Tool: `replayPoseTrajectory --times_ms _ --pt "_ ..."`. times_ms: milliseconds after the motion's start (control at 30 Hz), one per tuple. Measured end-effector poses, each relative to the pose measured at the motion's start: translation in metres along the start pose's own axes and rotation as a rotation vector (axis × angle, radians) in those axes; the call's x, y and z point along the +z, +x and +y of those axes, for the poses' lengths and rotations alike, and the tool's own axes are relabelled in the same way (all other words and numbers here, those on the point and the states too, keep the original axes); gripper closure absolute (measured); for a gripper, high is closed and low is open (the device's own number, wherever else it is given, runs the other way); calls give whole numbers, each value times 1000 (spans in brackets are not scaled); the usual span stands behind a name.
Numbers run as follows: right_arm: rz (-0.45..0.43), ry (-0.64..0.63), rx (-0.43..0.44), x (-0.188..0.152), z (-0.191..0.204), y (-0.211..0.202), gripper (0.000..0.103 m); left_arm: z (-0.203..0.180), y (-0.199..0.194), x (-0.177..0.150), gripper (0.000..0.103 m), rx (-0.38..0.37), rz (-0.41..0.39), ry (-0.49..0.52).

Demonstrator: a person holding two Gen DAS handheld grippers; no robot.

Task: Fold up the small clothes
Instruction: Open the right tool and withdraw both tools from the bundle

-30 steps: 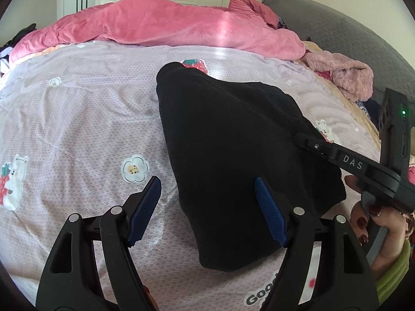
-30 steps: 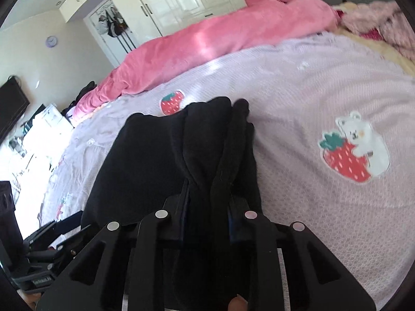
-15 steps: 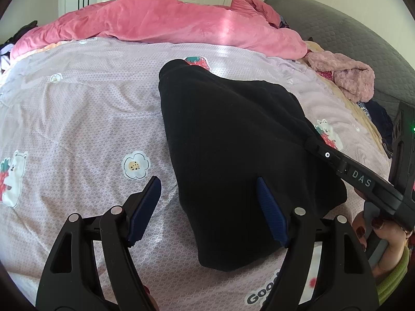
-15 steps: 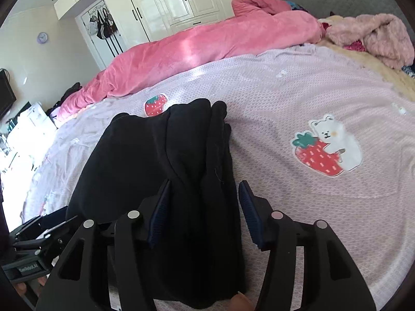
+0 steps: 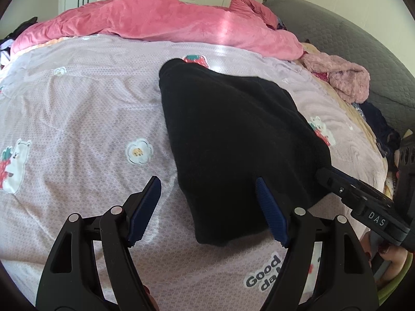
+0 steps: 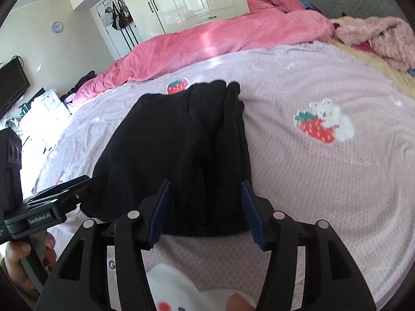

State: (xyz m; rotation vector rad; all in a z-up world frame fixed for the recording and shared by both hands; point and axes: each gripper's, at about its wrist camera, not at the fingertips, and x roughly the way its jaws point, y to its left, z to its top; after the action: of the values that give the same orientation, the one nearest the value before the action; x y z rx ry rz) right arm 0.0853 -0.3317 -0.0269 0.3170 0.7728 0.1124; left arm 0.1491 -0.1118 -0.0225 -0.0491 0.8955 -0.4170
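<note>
A black garment (image 5: 233, 140), folded into a thick wedge, lies on the lilac bedspread (image 5: 77, 108) in the middle of both views; in the right wrist view (image 6: 181, 150) its right side is bunched into long ridges. The left tongs (image 5: 208, 207) stand wide apart at the lower centre of the left wrist view, above the garment's near left corner, with the blue pads (image 5: 145, 207) clear of the fabric. The right tongs (image 6: 205, 211) sit at the lower centre of their own view, jaws closing; the near edge of the garment shows between the blue pads (image 6: 250, 212), which do not press on it. In the left wrist view the right tongs (image 5: 326, 176) enter from the right edge, tip at the garment's right edge. A hand (image 6: 28, 256) at the lower left of the right wrist view grips the left tool's handle. A pink duvet (image 5: 160, 26) stretches across the top, and a fluffy pink garment (image 5: 342, 77) lies at the upper right.
</note>
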Motion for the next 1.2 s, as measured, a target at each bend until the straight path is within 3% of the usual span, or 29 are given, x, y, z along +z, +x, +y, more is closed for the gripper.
replayPoseTrajectory --times_ms 100,333,500,633,833,900,1200 --pt "12 18 19 -3 -4 4 79 -7 9 -6 36 -3 24 10" --pt "-38 27 5 1 -8 -8 82 -15 10 -8 36 -9 17 21" --pt "14 50 -11 -4 -16 8 74 -15 17 -10 36 -2 34 11" --pt "-2 76 2 -3 -17 1 65 -13 11 -9 36 2 28 10" --pt "-45 35 -73 -5 -8 -13 50 -10 3 -9 36 6 21 4" --pt "-68 40 -90 -6 -9 -21 36 -10 0 -9 36 10 15 6" --pt "-150 45 -132 -7 -8 -49 10 -7 -15 -5 35 14 -15 -12"
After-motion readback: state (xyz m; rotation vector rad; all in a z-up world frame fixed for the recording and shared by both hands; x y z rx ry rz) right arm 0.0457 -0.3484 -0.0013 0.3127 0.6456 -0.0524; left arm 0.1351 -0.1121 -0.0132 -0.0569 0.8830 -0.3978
